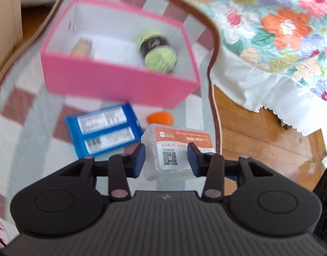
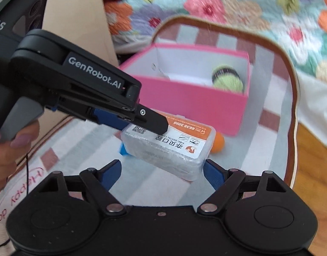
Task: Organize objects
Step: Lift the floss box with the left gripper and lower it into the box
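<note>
A clear plastic box with an orange label (image 1: pixel 176 149) is held off the striped cloth by my left gripper (image 1: pixel 166 159), whose blue pads press its two sides. From the right wrist view the same box (image 2: pixel 174 147) hangs tilted in the left gripper's fingers (image 2: pixel 155 121). My right gripper (image 2: pixel 162 167) stands wide just under it. The box's near end lies between the right gripper's fingertips, the right pad (image 2: pixel 213 173) is at its corner, and a small gap shows at the left pad. Beyond is the pink box (image 1: pixel 120 83), with a green yarn ball (image 1: pixel 158 51) inside.
A blue snack packet (image 1: pixel 103 130) and an orange ball (image 1: pixel 160 117) lie on the cloth in front of the pink box. The table's brown rim (image 1: pixel 214 98) drops to wooden floor on the right. A floral quilt (image 1: pixel 280 27) lies beyond. A cardboard panel (image 2: pixel 78 21) stands on the left.
</note>
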